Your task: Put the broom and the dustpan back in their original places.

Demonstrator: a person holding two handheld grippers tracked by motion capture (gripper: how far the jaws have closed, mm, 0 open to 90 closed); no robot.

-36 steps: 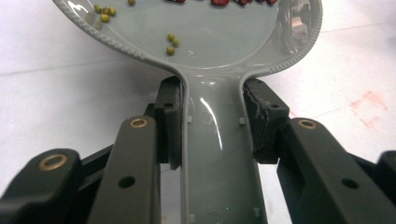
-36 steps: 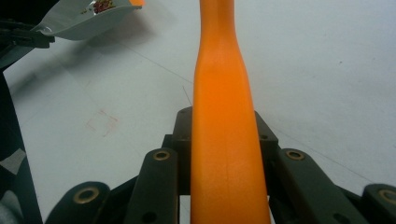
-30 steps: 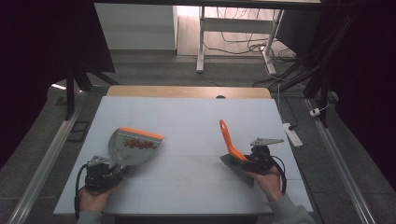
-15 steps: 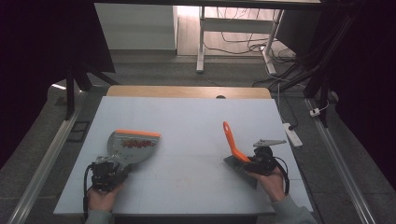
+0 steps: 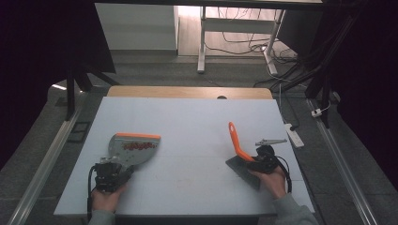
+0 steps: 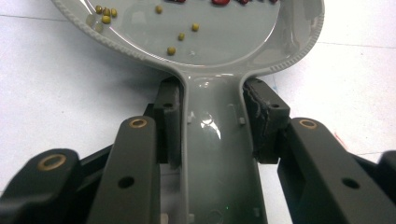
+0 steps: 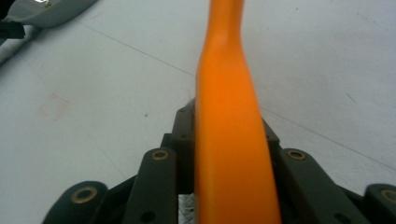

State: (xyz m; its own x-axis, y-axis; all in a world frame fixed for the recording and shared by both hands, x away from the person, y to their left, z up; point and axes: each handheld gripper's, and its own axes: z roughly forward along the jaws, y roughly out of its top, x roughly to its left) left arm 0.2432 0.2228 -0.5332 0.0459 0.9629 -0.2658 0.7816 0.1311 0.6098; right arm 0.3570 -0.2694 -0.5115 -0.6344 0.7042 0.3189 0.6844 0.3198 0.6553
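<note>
A pale desk (image 5: pixel 187 117) with a wooden far edge is sitting on grey floor (image 5: pixel 155 70). Toward twelve o'clock, light is falling across white table legs (image 5: pixel 202 42) and tangled cables (image 5: pixel 244 40). At three o'clock a power strip (image 5: pixel 294 134) is lying on the floor. Darkness is surrounding both sides.

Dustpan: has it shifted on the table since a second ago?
Yes. The dustpan in the left gripper has slid a little toward the person, away from the table's wooden far edge.
</note>
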